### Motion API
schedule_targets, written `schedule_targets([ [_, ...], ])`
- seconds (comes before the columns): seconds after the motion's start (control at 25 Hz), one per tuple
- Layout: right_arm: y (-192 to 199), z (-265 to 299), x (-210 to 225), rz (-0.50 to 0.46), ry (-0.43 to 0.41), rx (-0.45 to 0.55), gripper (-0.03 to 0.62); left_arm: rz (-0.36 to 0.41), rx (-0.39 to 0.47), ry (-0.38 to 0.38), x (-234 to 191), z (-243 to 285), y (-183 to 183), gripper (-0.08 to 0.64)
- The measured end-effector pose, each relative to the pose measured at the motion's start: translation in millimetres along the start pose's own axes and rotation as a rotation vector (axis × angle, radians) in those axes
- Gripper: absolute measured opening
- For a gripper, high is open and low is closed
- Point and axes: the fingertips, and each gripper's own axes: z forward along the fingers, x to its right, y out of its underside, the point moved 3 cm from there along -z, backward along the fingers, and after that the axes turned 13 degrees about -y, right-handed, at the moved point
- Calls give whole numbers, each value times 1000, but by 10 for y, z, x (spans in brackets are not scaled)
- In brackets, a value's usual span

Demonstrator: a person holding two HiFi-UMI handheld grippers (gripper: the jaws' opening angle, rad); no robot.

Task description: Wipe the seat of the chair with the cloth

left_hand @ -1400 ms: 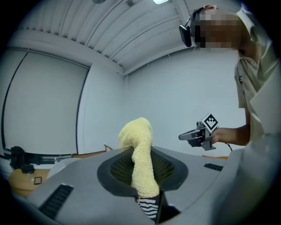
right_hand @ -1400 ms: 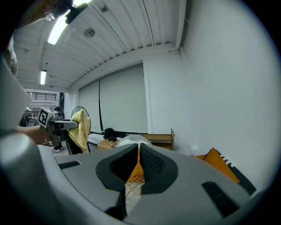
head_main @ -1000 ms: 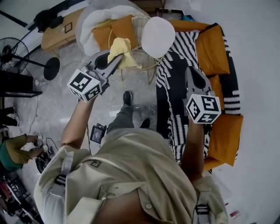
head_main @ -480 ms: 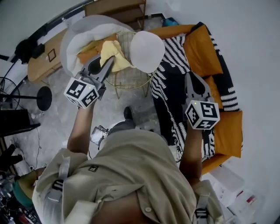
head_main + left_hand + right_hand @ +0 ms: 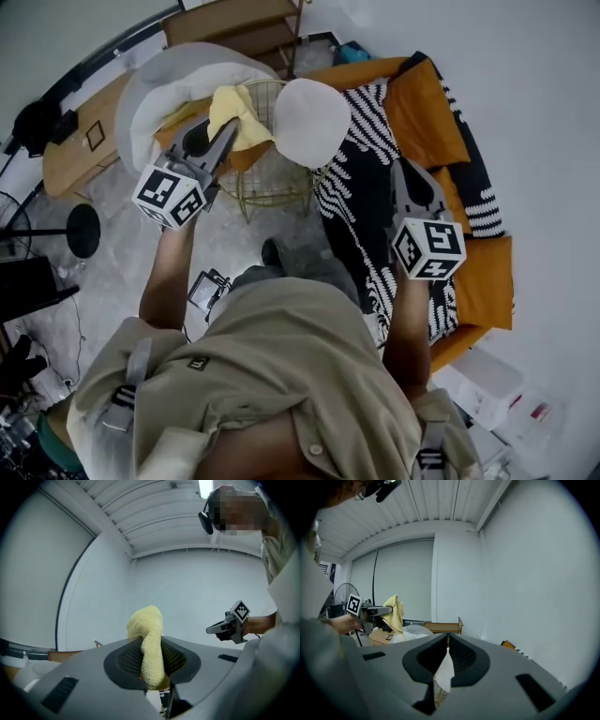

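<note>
Yellow terry cloth (image 5: 146, 625) is clamped in the left gripper (image 5: 151, 643). Its jaws press on the cloth from both sides, one bunched end stands up above them and the rest hangs below. Seen from above, the person holds that gripper out at about 11 o'clock. The cloth is in the air over the near rim of the chair (image 5: 267, 178), a gold wire frame standing on the pale floor, and I cannot tell whether it touches the wire. A white round pad (image 5: 311, 120) sits at the chair's 2 o'clock edge, overlapping the frame. A pale, fluffy, rounded seat (image 5: 164, 80) with an orange cushion in it stands at the chair's 10 o'clock, close against it.

The right gripper (image 5: 447, 639) is held out at roughly 2 o'clock from the person, well apart from the left one. Its jaws are drawn together at the tips and grip nothing, and only a sliver of something white behind them shows through the narrow gap lower down. It hangs above a sofa with orange cushions (image 5: 427, 112) and a black-and-white patterned throw (image 5: 366, 187), which runs from 12 round to 4 o'clock along the wall. A wooden counter (image 5: 70, 150) stands at 10 o'clock, and the round black base of a fan (image 5: 82, 230) is just this side of it.
</note>
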Motion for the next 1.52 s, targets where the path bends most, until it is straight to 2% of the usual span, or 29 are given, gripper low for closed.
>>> schedule_targets([
  [0.2,77,182,174,9,5,-17,28,-5,-26,-9,-108,175,159,84],
  [0.36,139,422,388,35,-17,-23,28,-1,-43,-48,-173,308,234,84],
  [0.56,-31,773,525,10,-74,-13,28,-2,-56,-116,-365,460,244,86],
  [0.96,-129,1190,1136,6,-110,-43,28,-5,-84,-193,-446,1004,385,84],
  [1.16,93,1441,1410,36,-111,-81,28,-26,-133,-211,-543,1355,754,84],
  [1.32,255,1765,1744,9,-137,-136,28,-74,-164,-277,-627,1615,1275,86],
  [1.52,534,2042,1888,59,-126,-198,28,-58,-272,-328,-904,1837,1862,85],
])
